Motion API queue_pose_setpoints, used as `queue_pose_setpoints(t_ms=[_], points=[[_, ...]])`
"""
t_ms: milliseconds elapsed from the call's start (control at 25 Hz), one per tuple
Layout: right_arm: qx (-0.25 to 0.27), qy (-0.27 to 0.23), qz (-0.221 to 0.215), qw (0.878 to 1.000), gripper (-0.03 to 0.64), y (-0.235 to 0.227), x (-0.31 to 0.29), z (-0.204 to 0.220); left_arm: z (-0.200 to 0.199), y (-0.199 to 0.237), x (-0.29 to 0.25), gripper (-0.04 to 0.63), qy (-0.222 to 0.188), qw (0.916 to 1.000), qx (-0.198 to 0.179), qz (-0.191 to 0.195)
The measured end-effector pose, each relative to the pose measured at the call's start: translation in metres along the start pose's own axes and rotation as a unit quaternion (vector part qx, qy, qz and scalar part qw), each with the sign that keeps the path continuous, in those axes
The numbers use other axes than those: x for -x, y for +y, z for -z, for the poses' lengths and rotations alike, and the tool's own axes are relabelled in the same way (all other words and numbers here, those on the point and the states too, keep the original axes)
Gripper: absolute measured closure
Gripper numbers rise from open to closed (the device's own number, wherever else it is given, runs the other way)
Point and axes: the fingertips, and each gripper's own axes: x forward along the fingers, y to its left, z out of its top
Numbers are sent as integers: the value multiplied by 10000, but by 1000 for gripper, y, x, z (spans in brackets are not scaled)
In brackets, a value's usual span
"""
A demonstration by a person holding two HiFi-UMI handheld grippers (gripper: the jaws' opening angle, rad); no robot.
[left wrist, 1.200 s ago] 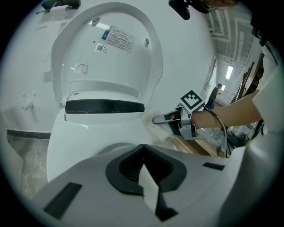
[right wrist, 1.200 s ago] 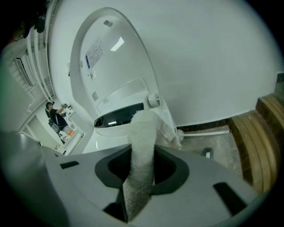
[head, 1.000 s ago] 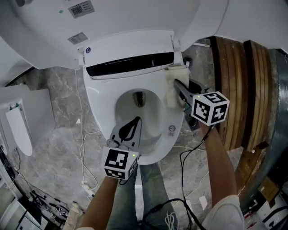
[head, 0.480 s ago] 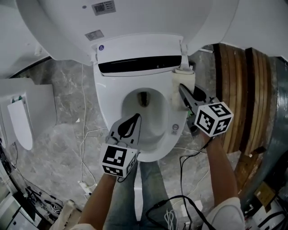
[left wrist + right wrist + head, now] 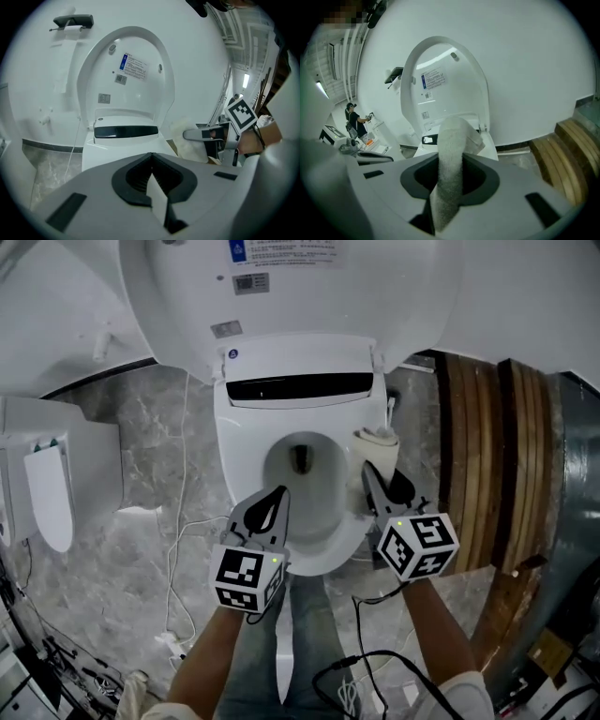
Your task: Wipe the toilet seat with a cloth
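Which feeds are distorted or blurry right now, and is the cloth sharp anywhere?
Head view: evenly lit, cloth sharp. Left gripper view: fisheye bending, dark corners. Right gripper view: same fisheye; cloth near the lens looks soft, toilet lid behind sharper.

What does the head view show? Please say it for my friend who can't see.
From above, a person's right tool grips a pale cloth at the right edge of a white toilet seat. The left tool, shut and empty, hovers over the seat's front, and the lid stands open.
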Motion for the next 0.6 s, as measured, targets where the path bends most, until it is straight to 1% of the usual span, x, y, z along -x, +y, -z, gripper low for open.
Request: queue_pose_setpoints(t_ms=[120,240,320,440,520,600], points=[[-129,5,210,9997,517,25,28,10,-3,-9,21,584,-14,10000,31,-13],[-223,71,629,9977,517,37,59,15,-9,-20,38,584,-95,9998,167,15],[-295,27,850,9959,517,49,76,15,-18,-21,53,584,-125,9996,243,20],[-484,11,1145,9922,517,64,103,9,-42,-25,80,584,-166,9995,249,33],[-713,-37,1362,9881,516,70,124,-1,-65,-31,98,584,-235,9995,198,67],[-992,-159,1481,9839,517,81,144,-14,-91,-36,117,584,-292,9995,111,104]])
